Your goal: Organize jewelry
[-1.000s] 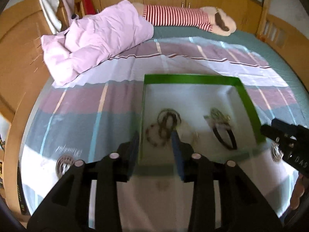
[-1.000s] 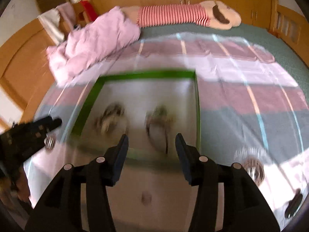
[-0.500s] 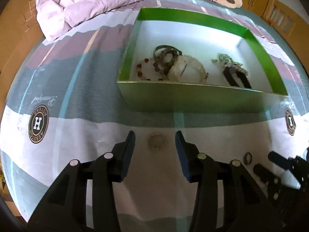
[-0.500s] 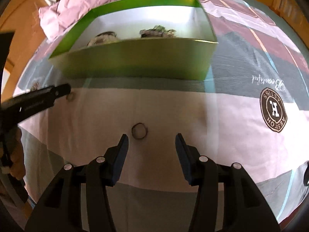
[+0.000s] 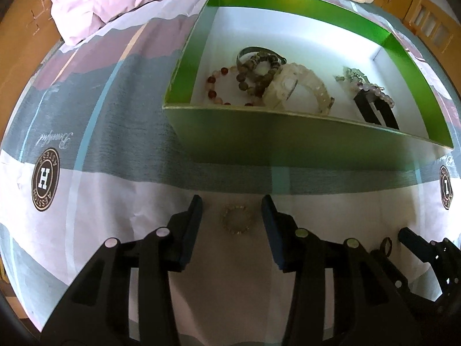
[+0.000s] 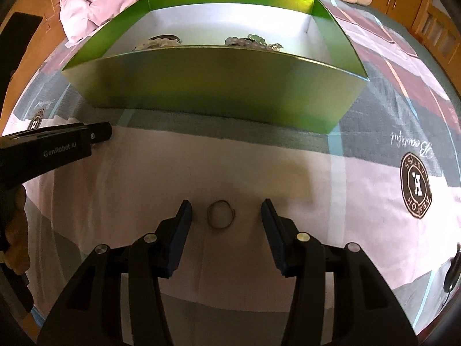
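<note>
A green box (image 5: 288, 147) with a white floor stands on the bed and holds several bracelets (image 5: 259, 72) and a black band (image 5: 377, 109). On the sheet in front of it lies a small pale beaded ring (image 5: 236, 219), right between the fingers of my left gripper (image 5: 232, 204), which is open and clear of it. In the right wrist view a thin dark ring (image 6: 220, 214) lies between the fingers of my right gripper (image 6: 225, 207); its jaws are closing and the pads stand apart from the ring. The same green box (image 6: 219, 86) stands beyond.
The bed sheet (image 5: 95, 201) carries round brown logos (image 5: 45, 179). A pink quilt (image 5: 121, 0) is bunched at the back left. The left gripper's body (image 6: 52, 147) reaches in from the left of the right wrist view. The right gripper's tip (image 5: 415, 242) shows low on the right.
Both grippers have come down from above the box to just over the sheet in front of it. Each now has a ring between its fingers, and the right fingers stand slightly narrower.
</note>
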Tool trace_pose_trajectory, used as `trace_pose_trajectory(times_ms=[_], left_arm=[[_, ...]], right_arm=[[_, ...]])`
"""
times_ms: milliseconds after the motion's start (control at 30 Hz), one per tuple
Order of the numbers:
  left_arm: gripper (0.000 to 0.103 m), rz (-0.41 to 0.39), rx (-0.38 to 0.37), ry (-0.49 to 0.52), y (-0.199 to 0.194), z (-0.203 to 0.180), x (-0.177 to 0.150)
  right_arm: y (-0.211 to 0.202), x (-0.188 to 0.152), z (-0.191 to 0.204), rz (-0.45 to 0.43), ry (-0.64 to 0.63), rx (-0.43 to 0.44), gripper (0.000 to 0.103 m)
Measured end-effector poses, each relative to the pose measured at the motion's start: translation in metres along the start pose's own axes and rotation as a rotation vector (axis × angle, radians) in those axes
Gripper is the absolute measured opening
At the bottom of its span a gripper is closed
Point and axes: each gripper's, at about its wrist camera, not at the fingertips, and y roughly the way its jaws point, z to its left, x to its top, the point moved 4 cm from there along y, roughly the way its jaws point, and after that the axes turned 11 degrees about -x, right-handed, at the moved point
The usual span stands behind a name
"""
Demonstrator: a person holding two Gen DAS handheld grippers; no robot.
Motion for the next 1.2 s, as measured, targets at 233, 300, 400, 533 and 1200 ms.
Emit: trace_pose_trajectory(times_ms=[233, 300, 400, 533, 1200], left_arm=[[0.03, -0.006, 0.012, 0.019, 0.0, -0.004, -0.001], [0.023, -0.008, 0.01, 0.024, -0.002, -0.006, -0.004], [0.022, -0.007, 0.001, 0.034, -0.003, -0.01, -0.009], [0.022, 0.002, -0.041, 0.056, -0.009, -0.022, -0.023], [0.045, 0.01, -0.176, 0.159, -0.033, -0.055, -0.088]], right_arm=[[-0.001, 0.002, 0.005, -0.015, -0.015, 0.008, 0.019], [-0.002, 0.0, 0.004, -0.015, -0.012, 0.013, 0.019], [-0.005, -0.005, 0.0, -0.012, -0.008, 0.011, 0.019], [-0.01, -0.013, -0.011, -0.01, -0.006, -0.003, 0.019], [-0.017, -0.032, -0.024, -0.017, -0.012, -0.039, 0.038]])
